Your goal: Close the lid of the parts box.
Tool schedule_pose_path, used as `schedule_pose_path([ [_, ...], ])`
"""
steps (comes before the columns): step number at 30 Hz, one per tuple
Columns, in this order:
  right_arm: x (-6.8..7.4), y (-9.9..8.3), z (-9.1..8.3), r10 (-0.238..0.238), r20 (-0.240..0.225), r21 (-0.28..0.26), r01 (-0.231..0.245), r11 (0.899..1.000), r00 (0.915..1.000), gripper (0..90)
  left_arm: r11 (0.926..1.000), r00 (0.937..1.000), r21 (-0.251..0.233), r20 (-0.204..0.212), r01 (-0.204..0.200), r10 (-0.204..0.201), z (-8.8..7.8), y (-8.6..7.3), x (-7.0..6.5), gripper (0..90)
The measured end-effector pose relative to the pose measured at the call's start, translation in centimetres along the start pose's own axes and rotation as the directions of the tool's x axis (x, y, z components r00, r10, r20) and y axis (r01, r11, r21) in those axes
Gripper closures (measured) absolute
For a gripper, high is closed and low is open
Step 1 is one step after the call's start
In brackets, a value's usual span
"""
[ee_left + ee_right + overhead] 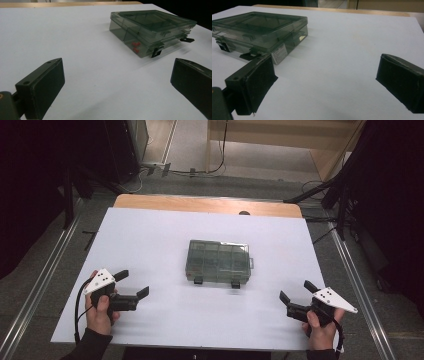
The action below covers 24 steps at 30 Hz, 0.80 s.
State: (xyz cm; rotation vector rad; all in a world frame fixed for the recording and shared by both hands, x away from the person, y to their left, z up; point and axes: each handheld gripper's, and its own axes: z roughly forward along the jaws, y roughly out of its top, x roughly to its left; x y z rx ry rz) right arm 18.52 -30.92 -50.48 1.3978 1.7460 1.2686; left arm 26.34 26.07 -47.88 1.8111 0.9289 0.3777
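1. One box [218,261] of smoky clear plastic lies flat at the middle of the white sheet [150,240], lid down, nothing touching it.
2. Its lid is divided into a row of compartments in the high view; two dark latches [198,280] stick out of its 6 o'clock edge, toward the person.
3. From the left gripper view the box [150,30] sits at about 1 o'clock; small red pieces [135,46] show through its near wall, too blurred to identify.
4. From the right gripper view the box [259,30] sits at about 10 o'clock, with a white label [279,56] on its near end wall.
5. At 8 o'clock from the box, the left gripper [135,283] is held in the left hand [100,312] with its jaws spread wide and nothing between them, well apart from the box.
6. At 4 o'clock from the box, the right gripper [296,290] is held in the right hand [320,330], jaws likewise spread wide on nothing, also well apart from the box.
7. Both grippers point roughly inward toward the box, low over the sheet; I cannot tell whether they touch it.
8. Beyond the sheet at 12 o'clock a strip of wooden table [200,204] shows.
9. Metal rails [45,280] run along both sides, with grey floor [190,150] and cables [215,167] farther off.
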Motion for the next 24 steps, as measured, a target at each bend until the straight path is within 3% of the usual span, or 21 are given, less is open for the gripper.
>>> schedule_pose_path([
  [16,-0.6,-0.2,-0.8,0.019,0.002,-0.01,-0.019,1.0,0.9998,2.3,0.9999,0.9994,-0.001,-0.031,0.013,-0.013,-2.0,-0.6,0.7,0.0],
  [24,-0.6,-0.2,-0.7,0.026,-0.003,-0.012,-0.026,1.0,0.9997,2.2,0.9999,0.9995,0.003,-0.028,0.015,-0.015,-1.9,-0.7,0.8,0.0],
])
